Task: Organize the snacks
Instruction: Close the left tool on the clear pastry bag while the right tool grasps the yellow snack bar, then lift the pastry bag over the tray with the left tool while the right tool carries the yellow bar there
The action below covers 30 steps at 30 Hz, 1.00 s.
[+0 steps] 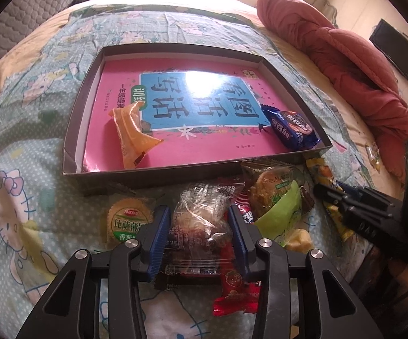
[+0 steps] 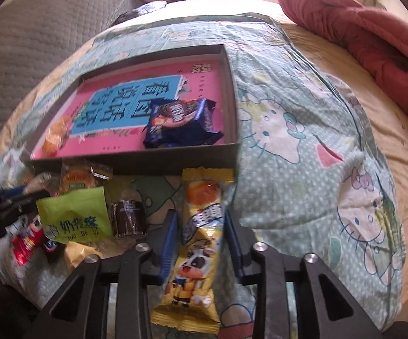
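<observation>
a shallow dark cardboard box sits on a bed covered by a mint cartoon-cat quilt, its floor lined with a pink book cover. inside the box, an orange snack packet lies near the front left corner and a blue chocolate biscuit packet lies in the front right corner. the rest of the snacks are heaped on the quilt just outside the box's front wall. the left gripper has its blue pads on either side of a clear-wrapped brown snack, narrowed to the wrapper's sides and seemingly pressing it. a round cracker packet lies just left of it, a red packet just under its right finger, and a green packet to the right. the right gripper is closed on a long yellow snack bar with a cartoon cow, which runs lengthwise between its fingers, its far end touching the box's front wall near the front right corner. a rust-red blanket is bunched along the bed's right edge.
</observation>
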Tool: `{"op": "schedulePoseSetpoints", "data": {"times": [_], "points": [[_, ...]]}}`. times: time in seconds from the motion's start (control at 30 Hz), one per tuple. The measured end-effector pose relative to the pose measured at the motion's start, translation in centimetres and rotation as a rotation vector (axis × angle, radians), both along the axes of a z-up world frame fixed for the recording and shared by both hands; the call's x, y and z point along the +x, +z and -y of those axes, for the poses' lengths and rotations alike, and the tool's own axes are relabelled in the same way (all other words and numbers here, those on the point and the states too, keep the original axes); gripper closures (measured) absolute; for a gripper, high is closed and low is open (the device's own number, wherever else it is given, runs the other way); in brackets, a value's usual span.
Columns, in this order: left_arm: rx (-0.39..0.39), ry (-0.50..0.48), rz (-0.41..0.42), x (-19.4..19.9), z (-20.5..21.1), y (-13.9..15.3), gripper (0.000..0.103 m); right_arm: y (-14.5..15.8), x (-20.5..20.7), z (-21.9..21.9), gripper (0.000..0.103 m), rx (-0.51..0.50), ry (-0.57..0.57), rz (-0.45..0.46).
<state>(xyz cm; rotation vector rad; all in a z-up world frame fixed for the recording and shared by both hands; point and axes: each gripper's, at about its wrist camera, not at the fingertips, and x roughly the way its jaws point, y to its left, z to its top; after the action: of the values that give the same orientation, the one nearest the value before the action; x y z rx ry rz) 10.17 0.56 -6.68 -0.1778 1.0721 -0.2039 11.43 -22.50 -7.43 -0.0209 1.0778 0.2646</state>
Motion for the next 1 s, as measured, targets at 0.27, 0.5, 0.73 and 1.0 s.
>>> {"op": "schedulePoseSetpoints", "data": {"times": [0.27, 0.5, 0.73, 1.0], "points": [[-0.027, -0.002, 0.031, -0.4, -0.5, 1.0, 0.064, 1.0, -0.6, 1.3, 0.076, 0.093, -0.012, 0.006], [-0.044, 0.002, 0.049, -0.8, -0.8, 1.7, 0.064, 0.8, -1.0, 1.5, 0.076, 0.121, -0.014, -0.029], [-0.052, -0.005, 0.049, -0.8, -0.7, 1.9, 0.064, -0.6, -0.2, 0.5, 0.068, 0.078, 0.01, -0.071], [-0.064, 0.006, 0.059, -0.9, -1.0, 2.2, 0.064, -0.5, 0.8, -0.3, 0.079, 0.035, 0.057, -0.019]]}}
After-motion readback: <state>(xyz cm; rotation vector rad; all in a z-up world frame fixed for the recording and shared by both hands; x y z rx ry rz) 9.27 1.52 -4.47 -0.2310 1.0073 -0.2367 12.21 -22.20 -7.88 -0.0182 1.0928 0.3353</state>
